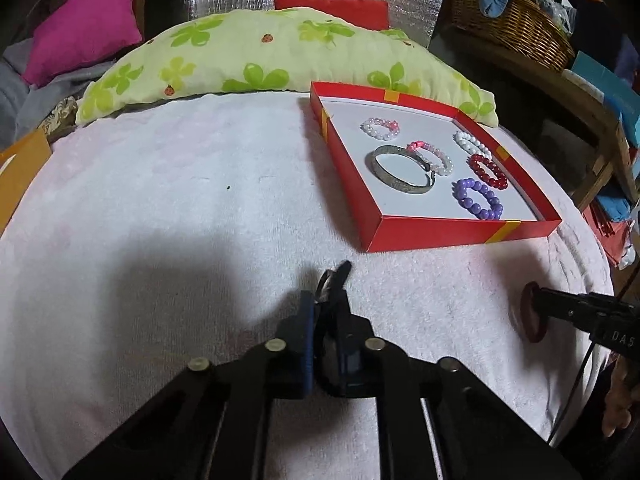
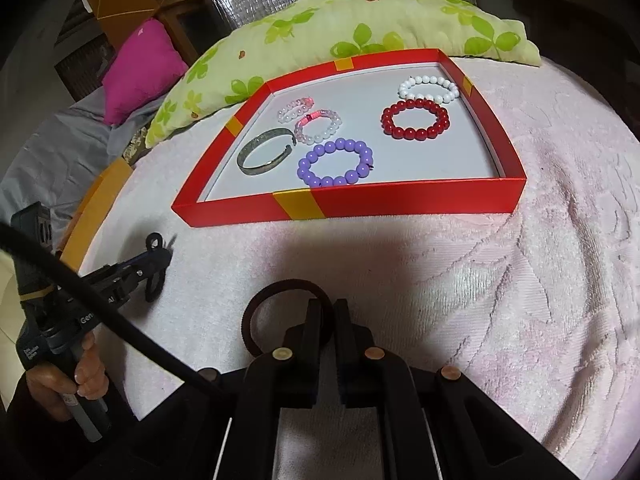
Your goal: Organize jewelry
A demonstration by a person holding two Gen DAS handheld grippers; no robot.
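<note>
A red tray (image 1: 424,232) (image 2: 360,204) lies on the pale pink towel and holds a silver bangle (image 1: 400,170) (image 2: 262,154) and purple (image 1: 478,198) (image 2: 336,162), red (image 1: 488,170) (image 2: 416,122), white (image 1: 472,144) (image 2: 428,88) and two pinkish bead bracelets (image 1: 380,128) (image 2: 318,126). My left gripper (image 1: 328,304) (image 2: 158,264) is shut on a small black clasp-like piece (image 1: 336,274) (image 2: 154,242), near the tray's front left. My right gripper (image 2: 328,316) (image 1: 536,316) is shut on a dark maroon ring-shaped band (image 2: 286,316) (image 1: 530,316), low over the towel in front of the tray.
A green-leaf pillow (image 1: 256,56) (image 2: 360,28) lies behind the tray. A magenta cushion (image 1: 84,24) (image 2: 140,68) is far left. A wicker basket (image 1: 516,20) stands at the right back. An orange box (image 1: 20,172) sits at the towel's left edge.
</note>
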